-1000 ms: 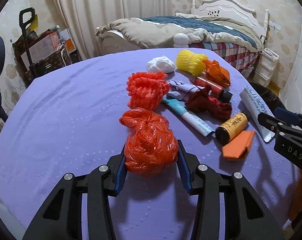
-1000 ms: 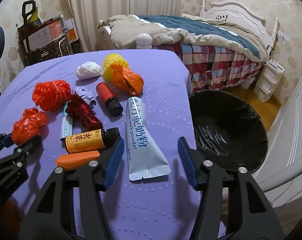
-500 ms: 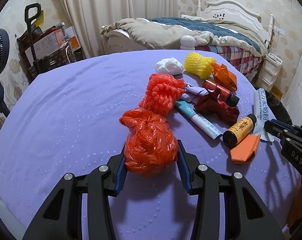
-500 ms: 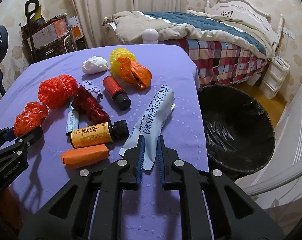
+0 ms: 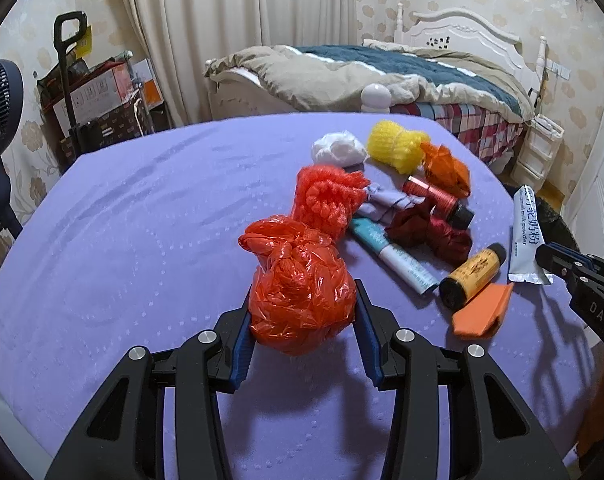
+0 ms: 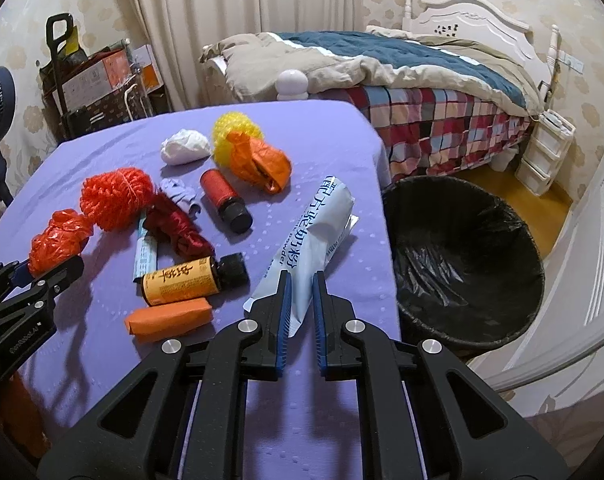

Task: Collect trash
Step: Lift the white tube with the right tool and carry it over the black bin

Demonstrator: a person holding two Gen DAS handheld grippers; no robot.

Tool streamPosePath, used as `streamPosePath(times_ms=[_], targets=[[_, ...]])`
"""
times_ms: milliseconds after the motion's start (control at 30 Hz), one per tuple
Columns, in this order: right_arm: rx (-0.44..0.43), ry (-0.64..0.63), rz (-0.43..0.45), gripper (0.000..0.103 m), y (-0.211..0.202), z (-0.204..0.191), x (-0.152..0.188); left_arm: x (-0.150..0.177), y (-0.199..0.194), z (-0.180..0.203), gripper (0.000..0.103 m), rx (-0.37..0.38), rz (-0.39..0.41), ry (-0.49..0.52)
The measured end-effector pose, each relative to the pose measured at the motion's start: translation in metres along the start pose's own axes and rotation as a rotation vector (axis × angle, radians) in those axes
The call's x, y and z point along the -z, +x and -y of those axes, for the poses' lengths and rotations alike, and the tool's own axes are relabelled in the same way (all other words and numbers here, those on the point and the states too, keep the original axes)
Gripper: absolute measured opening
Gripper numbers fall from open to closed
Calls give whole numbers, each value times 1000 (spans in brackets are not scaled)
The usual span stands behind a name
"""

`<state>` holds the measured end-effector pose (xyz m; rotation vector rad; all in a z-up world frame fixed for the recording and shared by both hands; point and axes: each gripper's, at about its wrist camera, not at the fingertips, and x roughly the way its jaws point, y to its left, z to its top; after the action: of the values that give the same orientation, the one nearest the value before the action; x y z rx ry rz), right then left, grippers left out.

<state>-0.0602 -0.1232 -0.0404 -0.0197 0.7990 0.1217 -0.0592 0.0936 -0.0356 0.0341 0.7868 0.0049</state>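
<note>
My left gripper (image 5: 302, 300) is shut on a crumpled orange-red plastic bag (image 5: 298, 288), which rests on the purple table (image 5: 142, 240). My right gripper (image 6: 301, 276) is shut on the near end of a white milk-powder pouch (image 6: 314, 228), whose far end tilts up off the table. The same pouch (image 5: 527, 236) shows at the right edge of the left wrist view, pinched by the right gripper (image 5: 548, 254). A black-lined trash bin (image 6: 462, 256) stands on the floor just right of the table.
More trash lies mid-table: a red mesh ball (image 6: 116, 196), a dark red bundle (image 6: 178, 230), an orange bottle (image 6: 186, 280), a folded orange piece (image 6: 170, 318), a red bottle (image 6: 224, 196), an orange bag (image 6: 260, 162), a yellow mesh ball (image 6: 236, 128) and a white wad (image 6: 184, 151). A bed (image 6: 382, 80) stands behind.
My right gripper closed on the white pouch and lifted its far end off the table. The left gripper kept its hold on the orange-red bag.
</note>
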Motion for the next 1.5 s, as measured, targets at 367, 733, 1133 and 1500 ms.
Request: streamPosePath(times_ms=[367,733,1133,1500], targets=[[-3,4,9,10,-2,7,-5,-3,-4,7,44,9,21,15],[-8,-9,19,10,-4,1,-6,1,-14,-1,44,17,34,-1],[-2,0,39,10,-14,4,-10,-3,-30,-3,44,11,81,-7],[26,27,63,10,-22,22,-13,-16,-38,15,44,50,126,23]])
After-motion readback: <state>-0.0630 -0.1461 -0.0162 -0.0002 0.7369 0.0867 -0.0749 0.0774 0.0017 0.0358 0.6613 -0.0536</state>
